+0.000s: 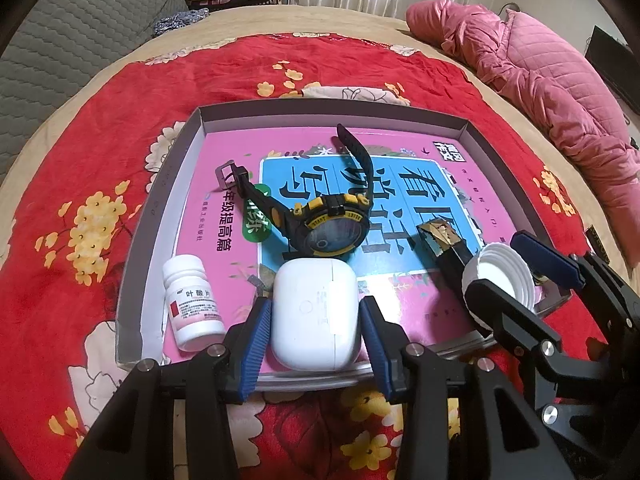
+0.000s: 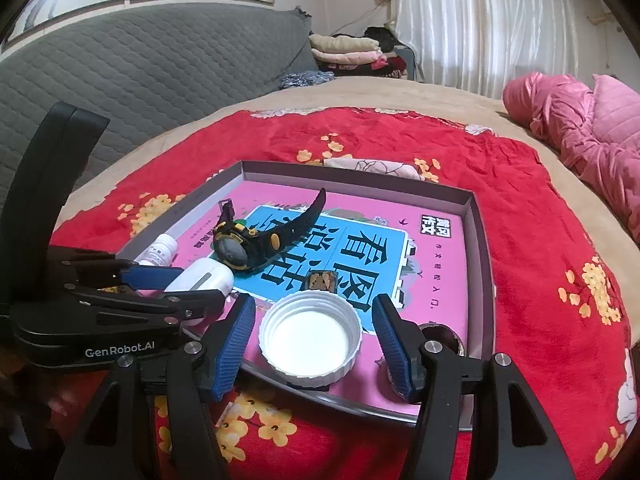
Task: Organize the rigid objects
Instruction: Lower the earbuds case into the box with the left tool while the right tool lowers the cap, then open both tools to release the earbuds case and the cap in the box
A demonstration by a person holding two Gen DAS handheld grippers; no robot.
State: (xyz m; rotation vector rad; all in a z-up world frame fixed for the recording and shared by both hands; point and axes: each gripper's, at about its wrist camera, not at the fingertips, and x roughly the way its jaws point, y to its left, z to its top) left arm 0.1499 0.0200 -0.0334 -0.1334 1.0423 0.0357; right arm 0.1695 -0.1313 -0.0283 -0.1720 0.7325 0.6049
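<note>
**Both grippers at the box, one thing between each pair of fingers**

Now the white earbud case [image 1: 315, 314] lies in the near part of the shallow cardboard box [image 1: 332, 114], on the pink book [image 1: 224, 240] that covers the box floor. The left gripper [image 1: 315, 344] stands around it. Its blue fingers [image 1: 254, 344] are spread on both sides, very close to the case; I cannot tell if they really press it.

The white bottle cap [image 2: 311, 340] lies with the open side up, near the front edge of the box. The right gripper [image 2: 314, 346] has its fingers spread, and a clear gap shows on each side of the cap.

Beside the case lies a small white pill bottle [image 1: 192, 304], and behind it a black and yellow watch [image 1: 328, 224]. A dark small box [image 1: 444, 244] lies close to the cap. All is on a bed with a red flowered blanket [image 1: 100, 160].

I think the step is placing or picking these two things. To do it well, each gripper should go straight up, so the fingers do not push the pill bottle or the watch.
</note>
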